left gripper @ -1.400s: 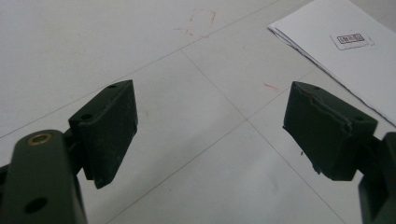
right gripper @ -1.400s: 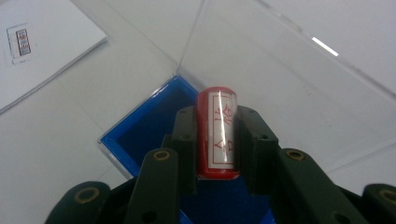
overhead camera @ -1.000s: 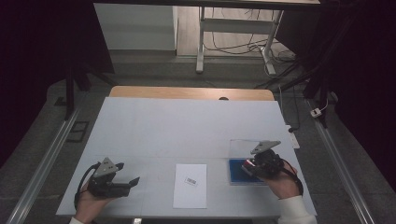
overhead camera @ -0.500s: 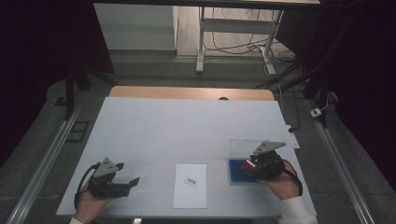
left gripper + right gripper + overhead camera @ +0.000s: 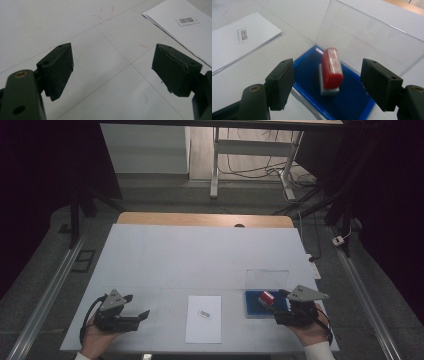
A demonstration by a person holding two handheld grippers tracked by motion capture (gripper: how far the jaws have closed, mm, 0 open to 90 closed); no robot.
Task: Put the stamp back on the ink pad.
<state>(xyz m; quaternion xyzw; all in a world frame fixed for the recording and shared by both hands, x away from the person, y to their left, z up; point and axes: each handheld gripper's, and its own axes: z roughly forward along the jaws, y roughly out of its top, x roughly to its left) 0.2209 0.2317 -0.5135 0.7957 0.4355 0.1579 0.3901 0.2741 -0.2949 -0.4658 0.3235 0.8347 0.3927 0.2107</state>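
The right hand-held gripper (image 5: 327, 85) has just been opening its jaws; a second ago it stood over the blue ink pad tray, and now it sits back at the tray's near right edge with both jaws clear of the red stamp (image 5: 331, 70). The stamp lies between the parted jaws, untouched, resting tilted on the blue ink pad tray (image 5: 352, 100), whose clear lid (image 5: 367, 37) stands upright behind it. The left hand-held gripper (image 5: 134, 307) has kept its place well to the left of the tray, jaws wide apart over bare counter. A white sheet (image 5: 204, 318) with a small printed mark lies between that gripper and the tray. The white counter (image 5: 200, 255) stands in a dim room, with cables on the floor beyond it.
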